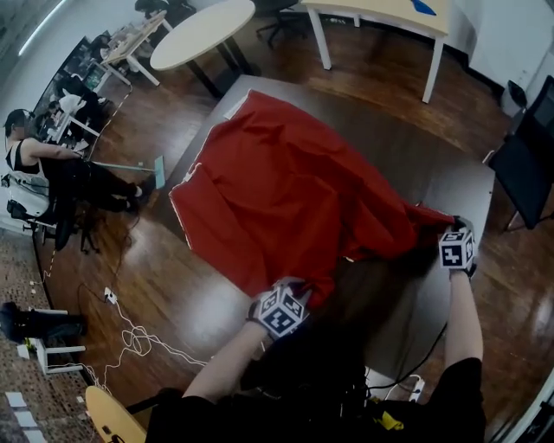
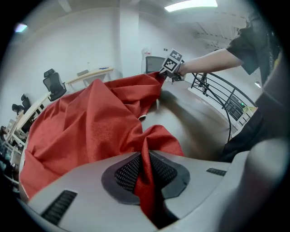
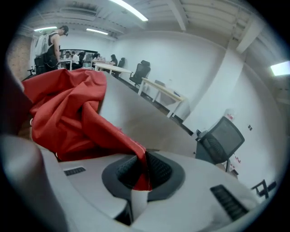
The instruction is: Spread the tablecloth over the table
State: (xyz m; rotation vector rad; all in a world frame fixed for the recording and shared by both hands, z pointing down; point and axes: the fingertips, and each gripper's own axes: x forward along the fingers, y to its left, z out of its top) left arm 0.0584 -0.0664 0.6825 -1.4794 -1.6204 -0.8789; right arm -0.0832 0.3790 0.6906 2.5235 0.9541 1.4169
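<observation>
**Floor** (image 1: 173, 285): dark wood planks on every visible side of the surface.

**Surface** (image 1: 450, 186): grey rectangular top. Its right part and near strip are bare.

**Tablecloth** (image 1: 286, 190): red and heavily creased. It is heaped over the left and middle of the surface, and one edge reaches past the surface's left side. Two near portions are drawn toward the surface's near side, each held by a gripper.

**Oval table** (image 1: 203, 30): pale top, beyond the surface's far-left corner.

**Rectangular table** (image 1: 381, 13): light top on white legs, beyond the surface's far side.

**Seated person** (image 1: 26, 156): well off the surface's left side, among desks.

**Black chair** (image 1: 528, 164): just off the surface's right side.

**Left gripper** (image 2: 145, 176): above the surface's near-left edge. Its fingers (image 2: 124, 172) are closed on a gathered fold of the tablecloth, with red fabric pinched between the dark mesh pads.

**Right gripper** (image 3: 138, 174): above the surface's near-right part. Its fingers (image 3: 158, 170) are clamped together on the tablecloth's edge, and a pale strip of the cloth shows below the pads.

**Cables** (image 1: 130, 333): white, looped on the floor off the surface's near-left corner.
</observation>
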